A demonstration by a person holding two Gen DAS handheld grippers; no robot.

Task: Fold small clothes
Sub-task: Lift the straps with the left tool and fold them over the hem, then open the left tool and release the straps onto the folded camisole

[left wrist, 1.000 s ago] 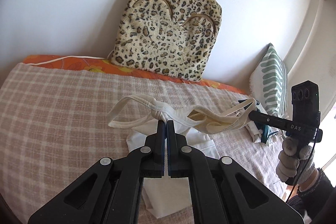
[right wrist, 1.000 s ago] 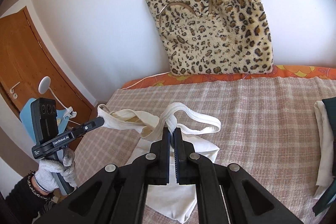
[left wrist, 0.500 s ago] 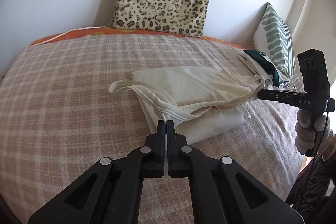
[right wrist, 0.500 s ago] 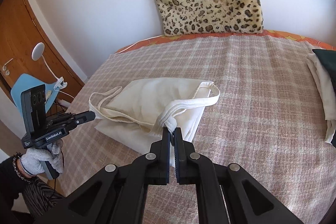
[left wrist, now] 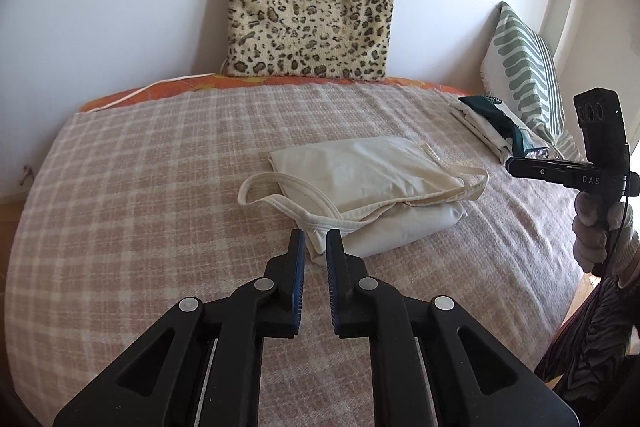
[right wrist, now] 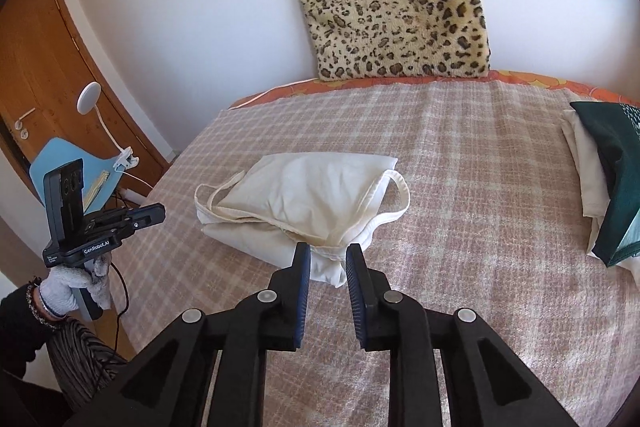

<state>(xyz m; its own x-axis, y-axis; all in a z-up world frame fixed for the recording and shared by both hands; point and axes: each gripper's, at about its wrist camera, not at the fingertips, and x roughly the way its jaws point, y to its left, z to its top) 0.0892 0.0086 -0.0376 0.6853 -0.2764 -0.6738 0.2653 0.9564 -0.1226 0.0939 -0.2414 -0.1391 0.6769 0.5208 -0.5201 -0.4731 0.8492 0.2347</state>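
Folded cream garment [left wrist: 360, 187] lying flat near the middle of a bed covered by a pink-and-beige checked blanket [left wrist: 140, 207]. The garment is a sleeveless top with ribbed straps; one strap loop [left wrist: 272, 193] spreads onto the blanket at the side nearer the left tool, another [right wrist: 394, 203] trails off the opposite side.

Left tool [left wrist: 315, 239]: jaws parted by a narrow gap, holding nothing. Its tips sit just at the near edge of the garment, where the ribbed hem lies between and slightly beyond them; whether they touch the cloth cannot be told.

Right tool [right wrist: 327, 255]: jaws parted somewhat wider, likewise holding nothing, with the near corner of the garment showing in the gap between the tips. In the left wrist view the same tool [left wrist: 536, 171] appears at the right edge, gripped by a gloved hand [left wrist: 600, 231], its tips clear of the garment's trailing strap. In the right wrist view the left tool [right wrist: 132, 221] appears at the left edge, off the side of the bed, in a gloved hand [right wrist: 72, 283].

Background: leopard-print cushion [left wrist: 308, 3] upright against the white wall; a stack of folded clothes [right wrist: 600, 183], dark green over white, at the bed's right side; a green-striped pillow [left wrist: 524, 75] behind it; a wooden door [right wrist: 44, 75] at the far left.
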